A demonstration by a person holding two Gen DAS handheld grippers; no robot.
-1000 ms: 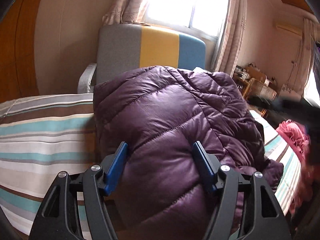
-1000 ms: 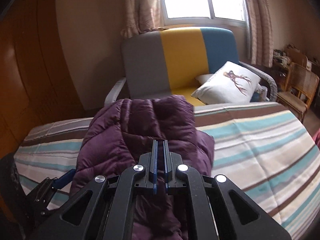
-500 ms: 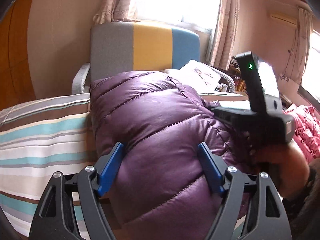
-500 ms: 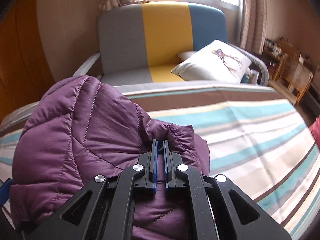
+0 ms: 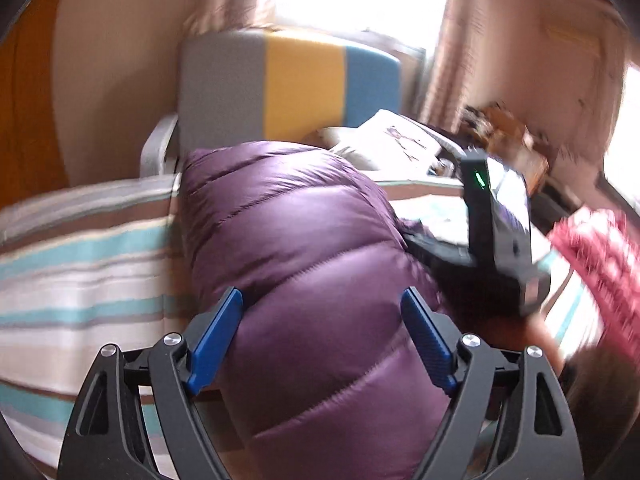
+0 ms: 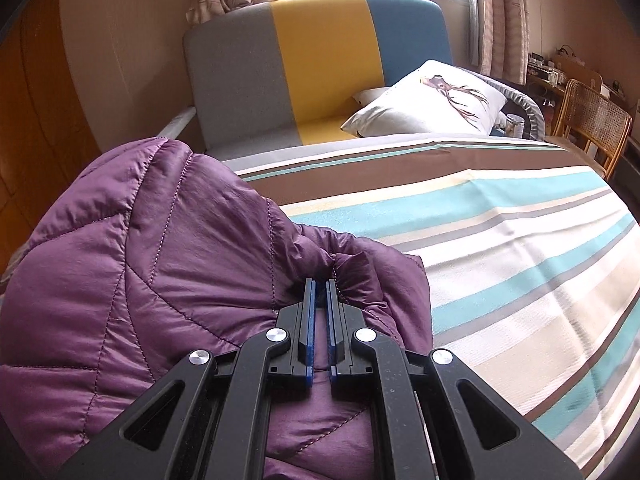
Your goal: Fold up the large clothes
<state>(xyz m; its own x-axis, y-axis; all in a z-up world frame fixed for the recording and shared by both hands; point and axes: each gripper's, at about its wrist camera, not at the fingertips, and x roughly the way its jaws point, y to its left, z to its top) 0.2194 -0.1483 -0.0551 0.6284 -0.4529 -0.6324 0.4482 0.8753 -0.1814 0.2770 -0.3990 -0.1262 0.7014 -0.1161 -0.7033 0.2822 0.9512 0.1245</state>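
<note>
A purple quilted down jacket (image 5: pixel 304 248) lies bunched on the striped bed (image 5: pixel 80 264). My left gripper (image 5: pixel 322 300) is open, its blue fingers standing either side of the jacket's puffed bulk without pinching it. In the right wrist view the jacket (image 6: pixel 152 264) fills the left half. My right gripper (image 6: pixel 320 284) is shut on a gathered fold of the jacket's edge. The right gripper's black body also shows in the left wrist view (image 5: pixel 496 240), to the right of the jacket.
A grey, yellow and blue sofa (image 6: pixel 328 64) with a white deer-print pillow (image 6: pixel 432 100) stands behind the bed. A pink garment (image 5: pixel 596 268) lies at the right. A rattan chair (image 6: pixel 592 120) and a cluttered shelf stand at the far right. The striped bedspread (image 6: pixel 500 248) stretches right of the jacket.
My right gripper has carried its fold of jacket down and toward me, flattening the bundle. The left view has shifted slightly and blurred; its fingers stay open around the jacket.
</note>
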